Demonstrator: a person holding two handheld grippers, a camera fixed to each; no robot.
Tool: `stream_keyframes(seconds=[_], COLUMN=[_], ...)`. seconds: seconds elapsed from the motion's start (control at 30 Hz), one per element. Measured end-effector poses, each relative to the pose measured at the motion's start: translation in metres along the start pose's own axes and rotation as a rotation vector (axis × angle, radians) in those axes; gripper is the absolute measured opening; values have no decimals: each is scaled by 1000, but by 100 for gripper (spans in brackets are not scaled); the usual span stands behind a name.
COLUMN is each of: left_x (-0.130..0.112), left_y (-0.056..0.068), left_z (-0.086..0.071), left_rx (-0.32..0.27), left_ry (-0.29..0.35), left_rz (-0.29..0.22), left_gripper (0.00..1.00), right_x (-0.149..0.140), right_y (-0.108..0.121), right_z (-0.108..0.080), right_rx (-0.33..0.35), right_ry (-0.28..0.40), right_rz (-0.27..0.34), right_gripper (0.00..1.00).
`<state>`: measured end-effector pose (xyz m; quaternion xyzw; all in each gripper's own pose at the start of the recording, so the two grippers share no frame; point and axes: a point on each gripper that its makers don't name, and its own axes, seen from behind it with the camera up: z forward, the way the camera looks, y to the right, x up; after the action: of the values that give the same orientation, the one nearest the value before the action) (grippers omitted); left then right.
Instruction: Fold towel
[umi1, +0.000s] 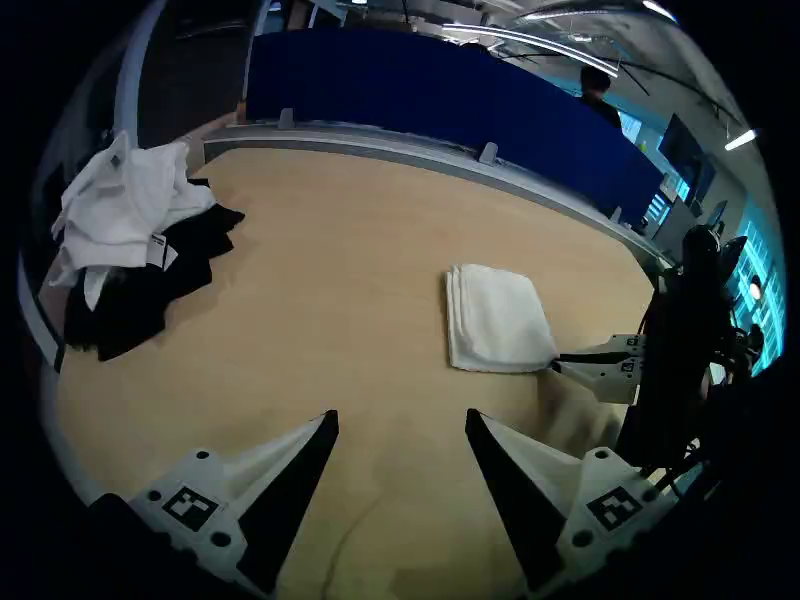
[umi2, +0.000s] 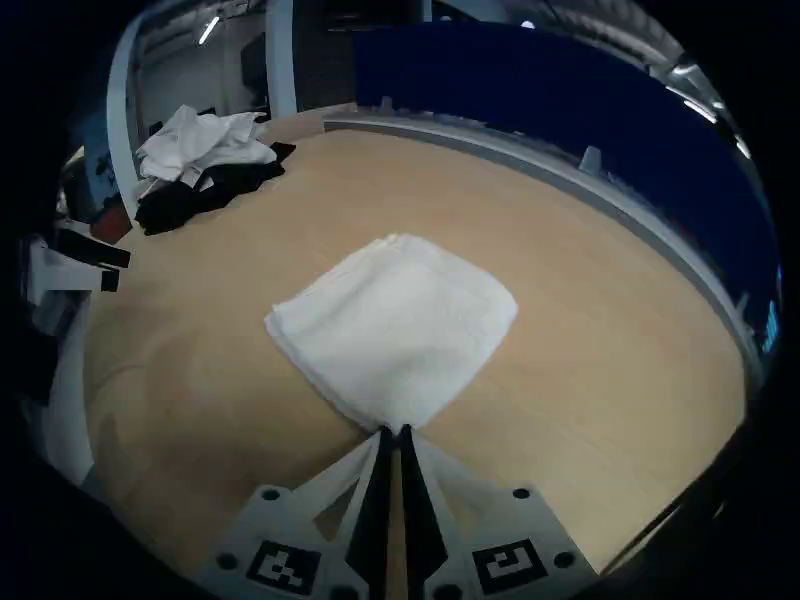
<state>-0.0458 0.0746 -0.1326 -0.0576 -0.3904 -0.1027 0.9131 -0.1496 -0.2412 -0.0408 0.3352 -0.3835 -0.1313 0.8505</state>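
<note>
Hovering over the smooth pale-wood table (umi1: 330, 300), the left gripper (umi1: 400, 413) has its fingers spread wide. The right gripper's (umi2: 394, 432) fingers are pressed together at the near corner of the towel (umi2: 395, 320), a soft white folded square lying mid-table. A crumpled heap of white and black clothes (umi2: 200, 165) lies at the far left.

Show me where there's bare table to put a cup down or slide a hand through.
The widest bare patch lies between the clothes pile and the folded towel, running back to the far rim of the table. Bare wood lies before the open left gripper. It is crowded at the towel's corner, where the right gripper pinches it.
</note>
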Motion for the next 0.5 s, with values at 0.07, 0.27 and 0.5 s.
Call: stream_keyframes(seconds=[0.07,0.27,0.5], left_x=[0,4,9], left_y=[0,1,4], left_z=[0,-1,-2], left_rx=[0,-2,-6], left_ry=[0,3,9], left_rz=[1,0,2], left_gripper=[94,94,94], right_x=[5,33,75], right_y=[1,6,18], right_z=[-3,-17,-36], right_rx=[-1,-2,-25], right_ry=[9,59,137], right_rz=[-5,-26,-47], right_gripper=[6,6,6])
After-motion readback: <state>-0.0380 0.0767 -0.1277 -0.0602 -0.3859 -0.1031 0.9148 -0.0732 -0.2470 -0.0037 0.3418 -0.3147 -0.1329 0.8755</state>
